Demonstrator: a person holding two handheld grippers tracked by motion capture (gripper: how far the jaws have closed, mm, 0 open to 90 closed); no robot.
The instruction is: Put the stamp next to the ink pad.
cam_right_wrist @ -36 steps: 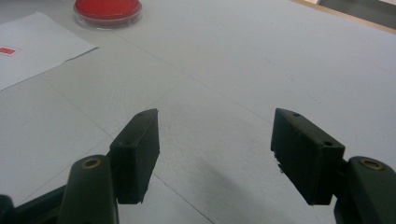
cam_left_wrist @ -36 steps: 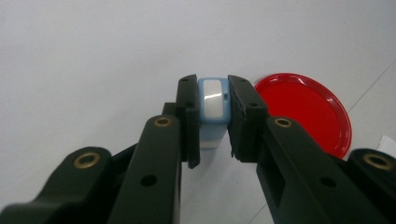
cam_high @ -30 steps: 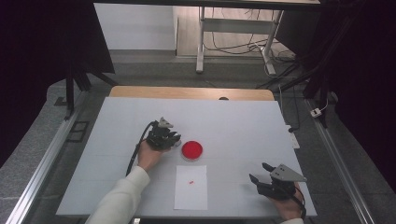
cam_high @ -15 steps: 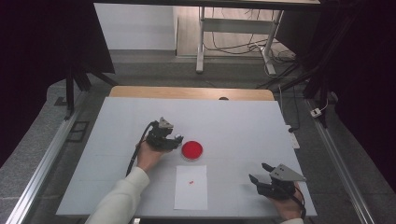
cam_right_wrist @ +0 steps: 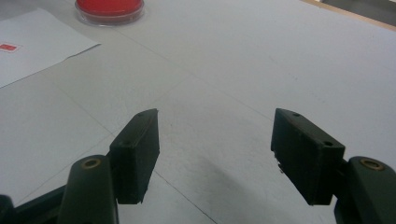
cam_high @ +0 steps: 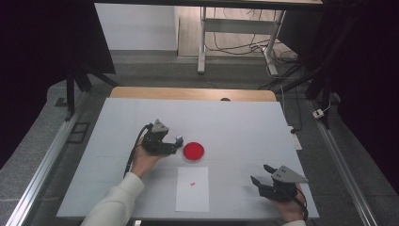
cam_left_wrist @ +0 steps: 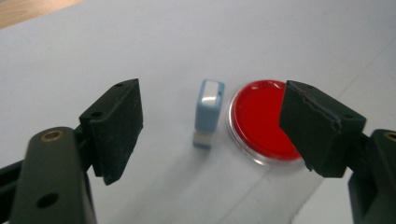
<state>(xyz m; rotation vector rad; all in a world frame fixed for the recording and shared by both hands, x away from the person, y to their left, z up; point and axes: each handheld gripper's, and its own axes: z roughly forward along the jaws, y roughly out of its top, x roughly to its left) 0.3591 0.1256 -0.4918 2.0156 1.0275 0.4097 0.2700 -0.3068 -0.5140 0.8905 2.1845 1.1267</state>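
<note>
- While the left gripper [cam_left_wrist: 210,135] hovers with jaws spread, empty, the blue stamp [cam_left_wrist: 208,113] lies just ahead between them, long axis pointing away.
- It sits just left of the red ink pad [cam_left_wrist: 261,119].
- Right gripper [cam_high: 264,179], also spread, waits well apart at near right.

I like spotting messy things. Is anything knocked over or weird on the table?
Yes: the little blue stamp lies tipped on its side beside the red ink pad, not standing up. It sits between the open left tongs. The paper with its red mark lies flat and looks fine.
</note>
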